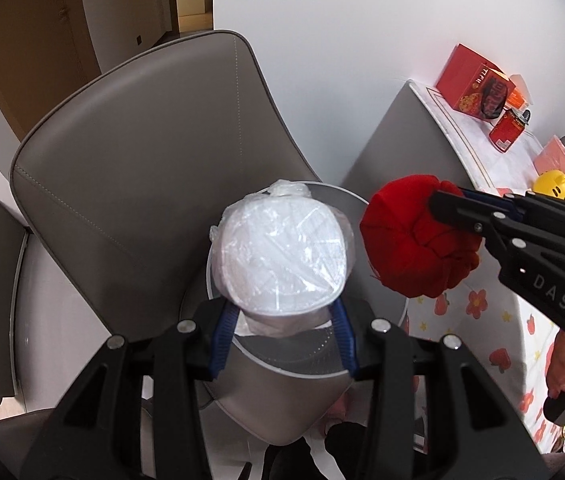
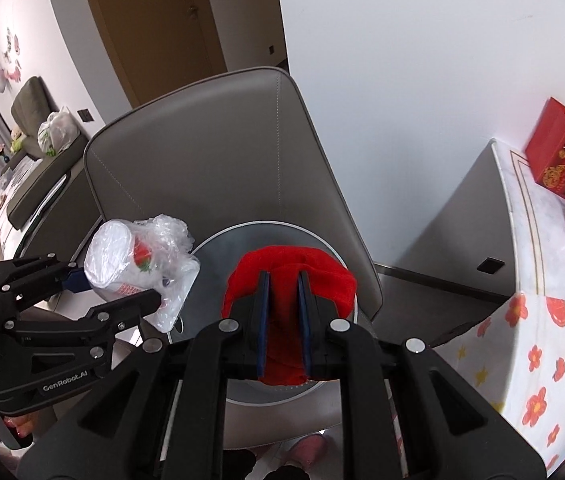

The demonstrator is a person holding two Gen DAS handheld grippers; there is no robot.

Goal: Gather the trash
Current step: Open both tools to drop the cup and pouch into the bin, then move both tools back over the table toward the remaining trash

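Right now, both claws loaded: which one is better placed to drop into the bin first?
Right, probably. The right claw holds the red cloth directly over the round grey bin; the left claw, holding the plastic-wrapped cup, sits off its left rim.

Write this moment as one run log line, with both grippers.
left gripper: shut on plastic-wrapped cup | right gripper: shut on red cloth | both above grey bin

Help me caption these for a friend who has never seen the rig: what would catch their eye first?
Probably the bright red cloth bundle, pinched in the right claw above a round grey bin that sits on a grey chair. Next comes the plastic-wrapped white cup, gripped by the left claw over the same bin. To the right, a flower-print tablecloth covers the table.
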